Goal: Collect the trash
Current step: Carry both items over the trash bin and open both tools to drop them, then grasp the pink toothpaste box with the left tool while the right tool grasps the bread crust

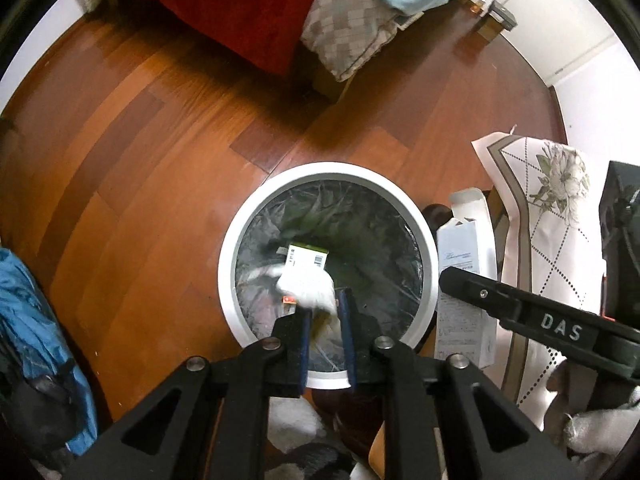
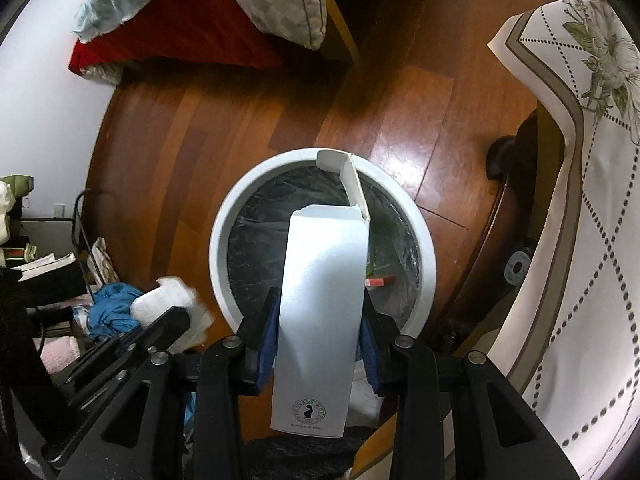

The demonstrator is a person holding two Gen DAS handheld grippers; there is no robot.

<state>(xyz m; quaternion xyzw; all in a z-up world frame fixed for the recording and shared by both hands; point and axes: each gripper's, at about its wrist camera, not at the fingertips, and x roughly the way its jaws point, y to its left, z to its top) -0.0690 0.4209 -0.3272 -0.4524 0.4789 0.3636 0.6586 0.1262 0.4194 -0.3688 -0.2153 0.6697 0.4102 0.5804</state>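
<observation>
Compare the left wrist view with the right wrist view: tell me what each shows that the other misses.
Left wrist only: the green-labelled packet lying inside the bin, and the left gripper with its jaws apart around the crumpled white tissue.

Right wrist only: the right gripper clamped on the white carton, seen front-on, and books at far left.

Both: the white bin with its dark liner, wooden floor, floral cloth.

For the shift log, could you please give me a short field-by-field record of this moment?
left gripper: jaws over the bin, white crumpled tissue at their tips; grip or release unclear
right gripper: jaws shut on the white carton, open top flap up
bin: white, round, dark liner, on wooden floor
bin contents: small green-and-white box
surroundings: floral tablecloth, red bedcover
</observation>
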